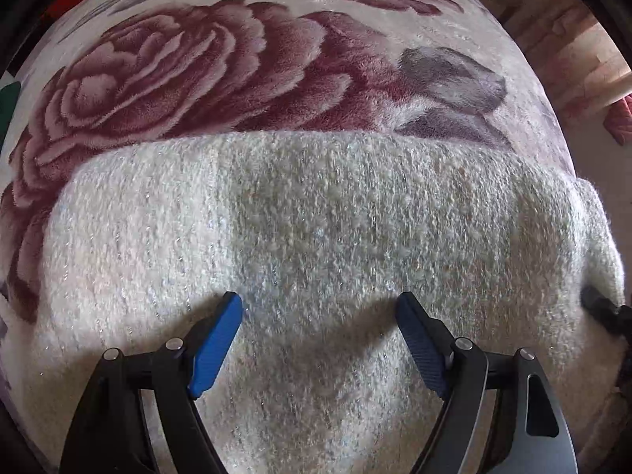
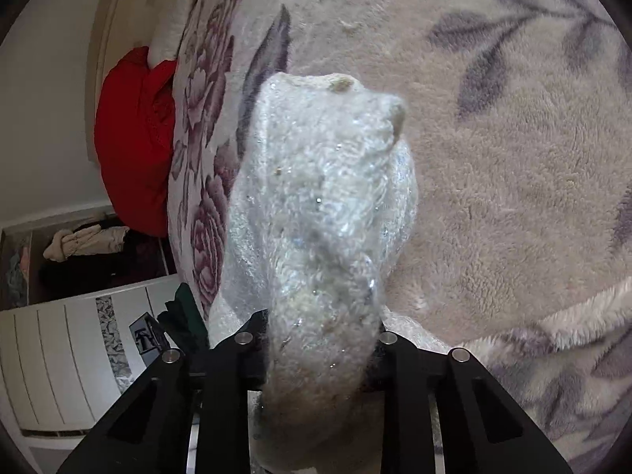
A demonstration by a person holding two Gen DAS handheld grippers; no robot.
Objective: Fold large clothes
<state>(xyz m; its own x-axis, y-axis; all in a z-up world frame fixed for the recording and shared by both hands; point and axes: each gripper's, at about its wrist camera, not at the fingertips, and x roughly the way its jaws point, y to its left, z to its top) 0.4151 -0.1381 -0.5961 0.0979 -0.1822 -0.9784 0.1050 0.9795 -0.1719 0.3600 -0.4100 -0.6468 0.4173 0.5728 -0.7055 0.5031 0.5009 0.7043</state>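
Note:
A fluffy white knit sweater point(image 1: 316, 221) with silver threads lies folded across a floral plush blanket point(image 1: 166, 79). My left gripper point(image 1: 320, 308) is open just above the sweater's near part, its blue fingertips point(image 1: 221, 339) spread wide with nothing between them. In the right wrist view my right gripper point(image 2: 320, 339) is shut on a bunched end of the sweater point(image 2: 324, 197), which rises thick between the black fingers and hides the tips. The right gripper's dark tip point(image 1: 604, 312) shows at the sweater's right edge in the left wrist view.
The blanket point(image 2: 513, 158) covers a bed. A red garment point(image 2: 134, 138) and a white pillow point(image 2: 173, 12) lie at the bed's far end. A white radiator point(image 2: 51, 363), a pile of clothes point(image 2: 87, 241) on the floor and a wooden floor point(image 1: 584, 59) are beside the bed.

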